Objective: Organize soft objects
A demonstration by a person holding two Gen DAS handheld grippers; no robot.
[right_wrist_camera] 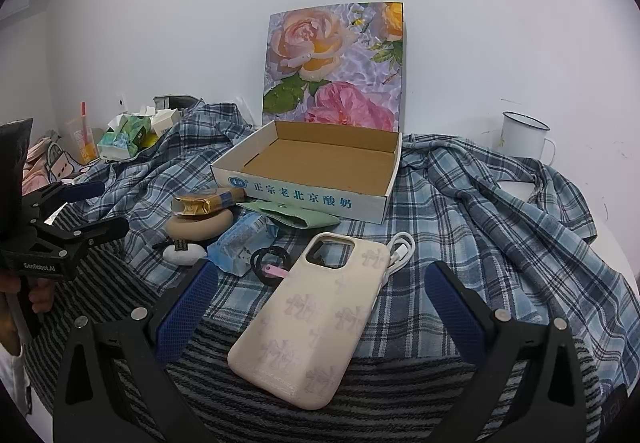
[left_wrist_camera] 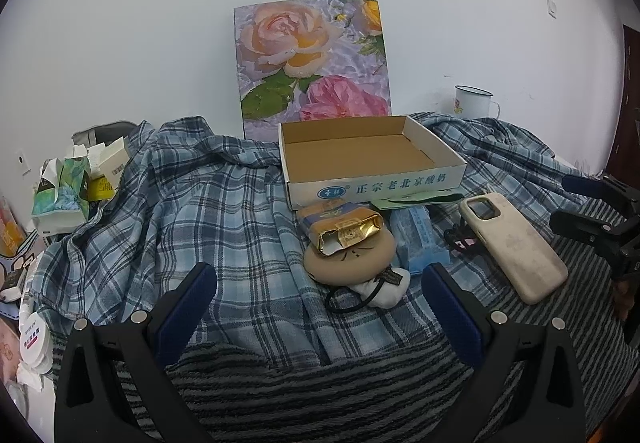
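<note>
An open cardboard box (left_wrist_camera: 372,159) (right_wrist_camera: 316,167) stands on a blue plaid shirt (left_wrist_camera: 192,203) (right_wrist_camera: 480,211). In front of it lie a tan round cushion (left_wrist_camera: 348,263) (right_wrist_camera: 200,225) with a gold packet (left_wrist_camera: 344,227) on top, a blue tissue pack (left_wrist_camera: 418,243) (right_wrist_camera: 240,247), a green pouch (right_wrist_camera: 296,217) and a cream phone case (left_wrist_camera: 516,243) (right_wrist_camera: 312,319). My left gripper (left_wrist_camera: 320,307) is open and empty, just short of the cushion. My right gripper (right_wrist_camera: 320,307) is open, its fingers on either side of the phone case, not touching it.
A floral board (left_wrist_camera: 312,59) leans on the wall behind the box. A white enamel mug (left_wrist_camera: 472,101) (right_wrist_camera: 524,139) stands at the back right. Tissue boxes and cartons (left_wrist_camera: 68,183) are piled at the left. A striped towel (left_wrist_camera: 320,395) covers the near edge. A white cable (right_wrist_camera: 402,251) lies by the case.
</note>
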